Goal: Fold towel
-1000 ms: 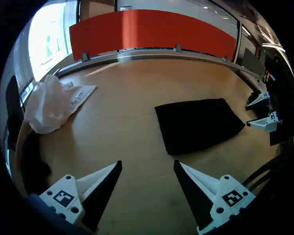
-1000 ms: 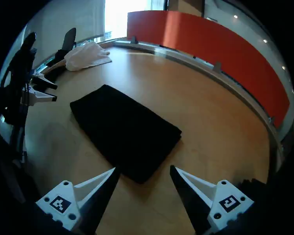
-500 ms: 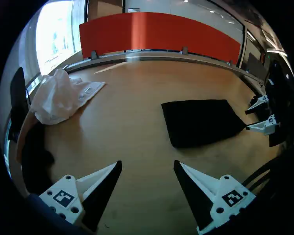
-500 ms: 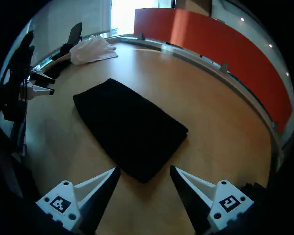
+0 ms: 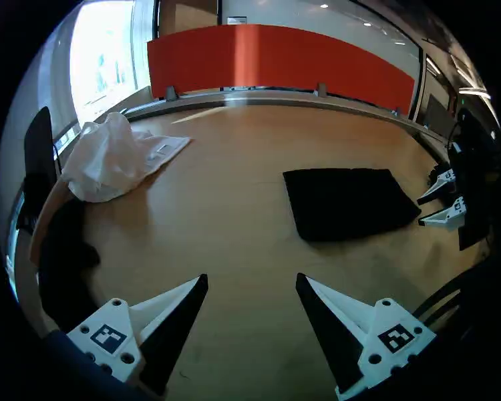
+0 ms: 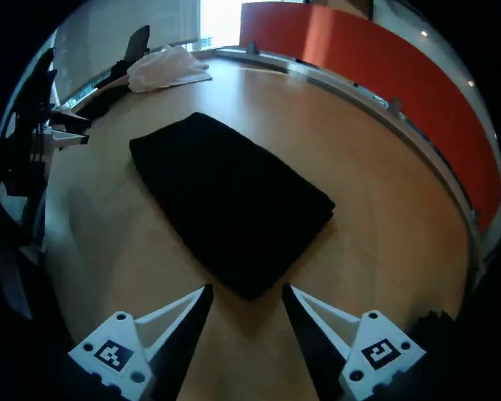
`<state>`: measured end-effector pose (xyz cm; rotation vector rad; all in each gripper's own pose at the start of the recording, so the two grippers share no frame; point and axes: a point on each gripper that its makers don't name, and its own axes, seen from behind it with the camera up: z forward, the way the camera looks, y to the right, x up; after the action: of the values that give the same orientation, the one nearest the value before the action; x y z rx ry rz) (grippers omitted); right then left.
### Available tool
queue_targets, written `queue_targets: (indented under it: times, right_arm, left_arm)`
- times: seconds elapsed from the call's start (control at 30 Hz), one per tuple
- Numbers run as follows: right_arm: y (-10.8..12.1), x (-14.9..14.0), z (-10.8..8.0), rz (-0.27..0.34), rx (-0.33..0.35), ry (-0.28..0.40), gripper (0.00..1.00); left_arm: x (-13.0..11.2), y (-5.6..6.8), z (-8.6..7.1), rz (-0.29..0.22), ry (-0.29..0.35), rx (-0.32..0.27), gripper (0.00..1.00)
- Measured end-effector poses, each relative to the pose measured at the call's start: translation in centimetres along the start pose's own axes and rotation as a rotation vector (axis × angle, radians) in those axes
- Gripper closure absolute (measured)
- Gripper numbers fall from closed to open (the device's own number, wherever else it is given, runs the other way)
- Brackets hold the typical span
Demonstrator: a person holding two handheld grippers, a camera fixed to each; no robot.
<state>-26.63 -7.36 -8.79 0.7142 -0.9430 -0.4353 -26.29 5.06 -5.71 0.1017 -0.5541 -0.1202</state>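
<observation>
We hold our left gripper (image 5: 250,276) wide open and empty above the wooden table (image 5: 230,194), with the black towel (image 5: 347,202) lying flat ahead to its right. Our right gripper (image 6: 247,287) is open and empty too, and the towel's near corner sits just ahead of its fingertips.

The black rectangular cloth towel (image 6: 230,200) lies flat on the wooden tabletop (image 6: 384,220), folded into a tidy, smooth-edged slab. Its near corner sits just ahead of the right claw (image 6: 246,289), between the two fingertips. It lies well ahead and right of the left claw (image 5: 250,277).
</observation>
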Motion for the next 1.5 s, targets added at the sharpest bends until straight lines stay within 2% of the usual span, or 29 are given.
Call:
queue_targets:
  times: [0.23, 0.5, 0.63, 0.83, 1.1, 1.5]
  right_arm:
    - [0.2, -0.2, 0.1, -0.013, 0.009, -0.018, 0.49]
    - [0.2, -0.1, 0.3, -0.028, 0.022, -0.027, 0.55]
    - [0.1, 0.0, 0.4, -0.036, 0.030, -0.030, 0.73]
    - [0.4, 0.0, 0.5, -0.039, 0.024, -0.029, 0.92]
    - [0.5, 0.7, 0.1, -0.022, 0.023, -0.008, 0.95]
    - [1.5, 2.2, -1.8, -0.014, -0.012, 0.032, 0.95]
  left_arm:
    - [-0.4, -0.3, -0.6, -0.011, 0.004, 0.006, 0.02]
    - [-0.2, -0.3, -0.9, -0.018, 0.012, 0.007, 0.02]
    - [0.1, -0.4, -1.0, -0.019, 0.020, 0.009, 0.02]
    - [0.2, -0.6, -1.2, -0.022, 0.025, 0.011, 0.02]
    - [0.4, -0.7, -1.5, -0.019, 0.033, 0.010, 0.02]
    - [1.0, -0.7, -1.6, -0.010, 0.044, 0.009, 0.02]
